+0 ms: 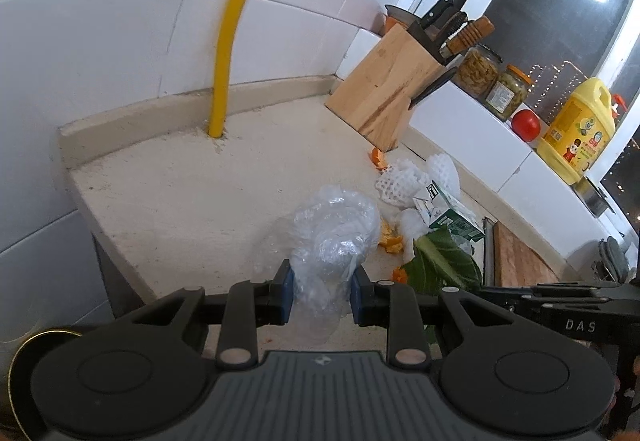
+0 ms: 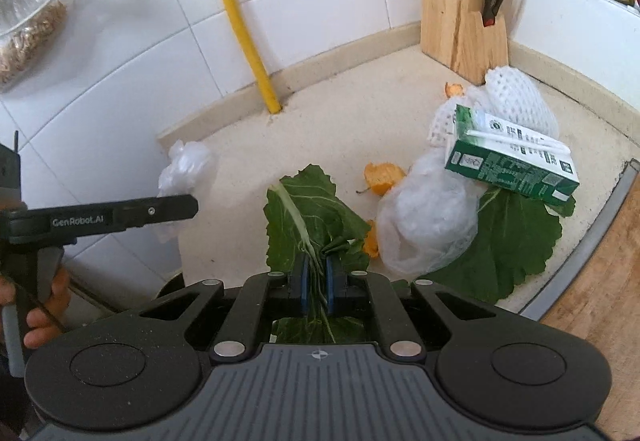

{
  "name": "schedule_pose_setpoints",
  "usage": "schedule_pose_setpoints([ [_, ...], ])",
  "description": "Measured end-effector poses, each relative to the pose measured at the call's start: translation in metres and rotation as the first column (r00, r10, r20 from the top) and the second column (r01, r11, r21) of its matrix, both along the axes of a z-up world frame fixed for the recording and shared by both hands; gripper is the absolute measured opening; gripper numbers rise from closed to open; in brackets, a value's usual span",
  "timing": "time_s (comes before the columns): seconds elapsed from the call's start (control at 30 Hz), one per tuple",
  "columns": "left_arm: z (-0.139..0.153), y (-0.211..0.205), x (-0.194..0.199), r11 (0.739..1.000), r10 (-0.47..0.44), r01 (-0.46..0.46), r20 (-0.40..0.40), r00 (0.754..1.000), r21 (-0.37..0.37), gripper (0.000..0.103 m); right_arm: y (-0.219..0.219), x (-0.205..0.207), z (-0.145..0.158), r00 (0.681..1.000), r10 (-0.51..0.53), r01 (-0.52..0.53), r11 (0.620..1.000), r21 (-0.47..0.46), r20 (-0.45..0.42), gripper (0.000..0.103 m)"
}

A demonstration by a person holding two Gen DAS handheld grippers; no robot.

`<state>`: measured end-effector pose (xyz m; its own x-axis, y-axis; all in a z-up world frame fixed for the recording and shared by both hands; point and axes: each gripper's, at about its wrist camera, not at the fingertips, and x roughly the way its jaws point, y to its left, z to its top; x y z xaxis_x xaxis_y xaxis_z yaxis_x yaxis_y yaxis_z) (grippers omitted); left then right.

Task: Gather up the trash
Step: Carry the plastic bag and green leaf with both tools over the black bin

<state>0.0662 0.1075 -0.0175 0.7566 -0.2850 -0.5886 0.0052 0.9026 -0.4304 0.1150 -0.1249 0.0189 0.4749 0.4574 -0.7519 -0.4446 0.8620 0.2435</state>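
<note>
Trash: I see it scattered on the desk [image 2: 328,113] near the corner, by the knife block [image 2: 460,9].
Clear plastic bag [image 1: 332,241]: I have it pinched in my left gripper [image 1: 322,291], its blue pads pressed on the crumpled film; the bulk bulges ahead of the fingers.
Cabbage leaf [image 2: 312,217]: clamped by its pale stalk in my right gripper [image 2: 316,291], jaws nearly closed on it.
Second leaf [image 2: 508,241]: flat on the desk, right of my right gripper.
Green milk carton [image 2: 512,161]: lying tilted on that leaf and on a second plastic bag [image 2: 428,221].
Foam fruit nets [image 2: 516,101]: white, behind the carton.
Orange peel [image 2: 382,177]: pieces between the leaves.
Yellow pipe [image 2: 240,21]: rises from the desk along the tiled wall.
</note>
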Motion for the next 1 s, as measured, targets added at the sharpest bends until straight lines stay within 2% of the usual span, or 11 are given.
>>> schedule_pose_setpoints([
  [0.53,0.006,0.036,-0.054,0.990,0.137,-0.138,0.028,0.990,0.028,0.022,0.060,-0.012,0.020,0.988,0.143,-0.146,0.988,0.051,0.062,0.011],
  [1.0,0.011,0.070,-0.101,0.970,0.236,-0.238,0.053,0.970,0.056,0.022,0.124,-0.031,0.019,0.960,0.274,-0.278,0.958,0.068,0.062,0.011],
])
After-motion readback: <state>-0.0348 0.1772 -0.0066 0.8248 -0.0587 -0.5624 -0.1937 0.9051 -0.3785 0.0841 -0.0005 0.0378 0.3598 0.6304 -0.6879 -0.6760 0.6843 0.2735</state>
